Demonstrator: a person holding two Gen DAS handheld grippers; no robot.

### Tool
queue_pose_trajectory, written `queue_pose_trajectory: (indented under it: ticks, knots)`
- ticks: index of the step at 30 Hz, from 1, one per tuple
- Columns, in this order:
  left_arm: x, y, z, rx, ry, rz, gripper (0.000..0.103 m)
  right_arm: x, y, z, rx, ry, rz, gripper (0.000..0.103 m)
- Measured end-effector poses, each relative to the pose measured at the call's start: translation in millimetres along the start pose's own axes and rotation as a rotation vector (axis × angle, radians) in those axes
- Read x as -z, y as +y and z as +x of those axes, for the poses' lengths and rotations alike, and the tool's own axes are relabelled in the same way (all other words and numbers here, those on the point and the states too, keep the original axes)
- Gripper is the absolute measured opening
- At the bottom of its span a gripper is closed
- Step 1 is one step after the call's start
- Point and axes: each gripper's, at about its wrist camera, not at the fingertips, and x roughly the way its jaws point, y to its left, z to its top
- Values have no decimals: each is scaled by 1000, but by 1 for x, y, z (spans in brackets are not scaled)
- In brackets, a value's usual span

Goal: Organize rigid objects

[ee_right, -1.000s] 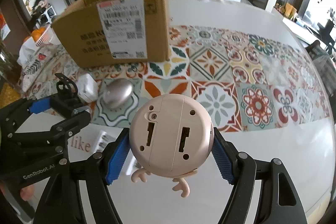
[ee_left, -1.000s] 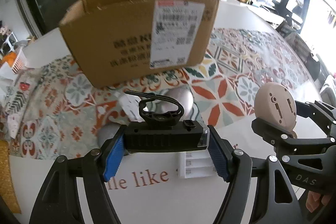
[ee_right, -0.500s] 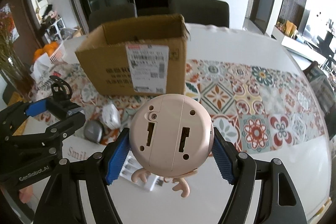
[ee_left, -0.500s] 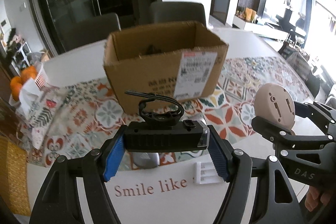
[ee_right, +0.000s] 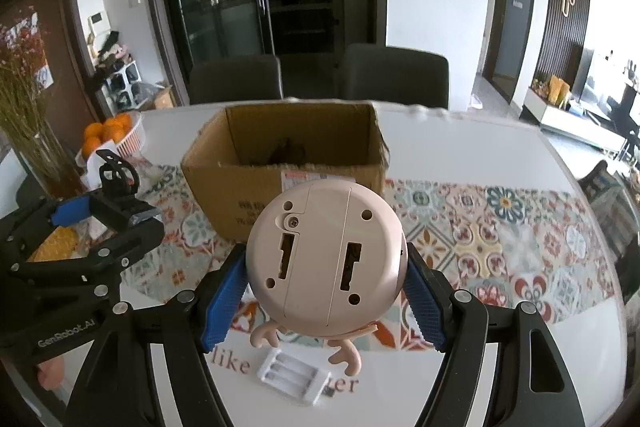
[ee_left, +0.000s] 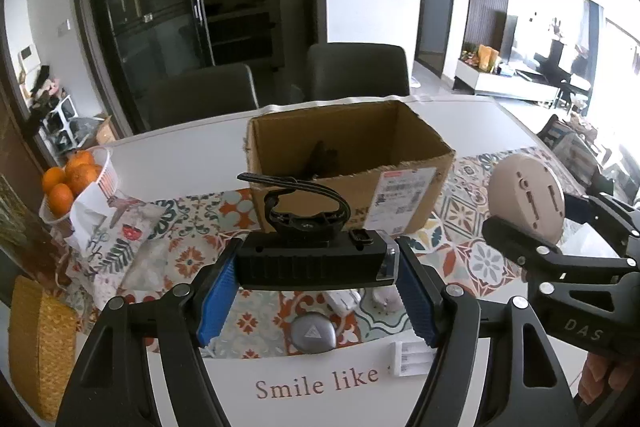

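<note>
Between ribbed blue pads, each hand-held gripper clamps plastic: left (ee_left: 316, 273) black ridged bar (ee_left: 314, 261), right (ee_right: 326, 291) round pink toy (ee_right: 324, 259).

Home dining room: table (ee_left: 180, 155), chairs (ee_right: 236, 79), glass cabinet (ee_left: 168, 7), oranges (ee_left: 66, 175).

left hand-held gripper (ee_left: 316, 301) clamped on a load, right hand-held gripper (ee_right: 325, 303) likewise

"Smile like" on table (ee_left: 240, 387)
</note>
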Motion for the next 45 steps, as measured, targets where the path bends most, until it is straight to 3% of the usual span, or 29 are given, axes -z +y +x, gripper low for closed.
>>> queue_pose_trajectory:
  ticks: [13,26,34,45]
  knots:
    - [-38,7,-4,-15,-74,15,72,-43,3,-4,-17,-88,-4,74]
    - [-71,16,23,-18,-92,20,72,-81,-1,23,-27,-101,-23,74]
    - [-89,23,57,-13,-58,8,72,-103,-7,57,-48,-72,-45,74]
    - [-95,25,119,-11,57,27,72,-115,-11,120,-43,2,-119,74]
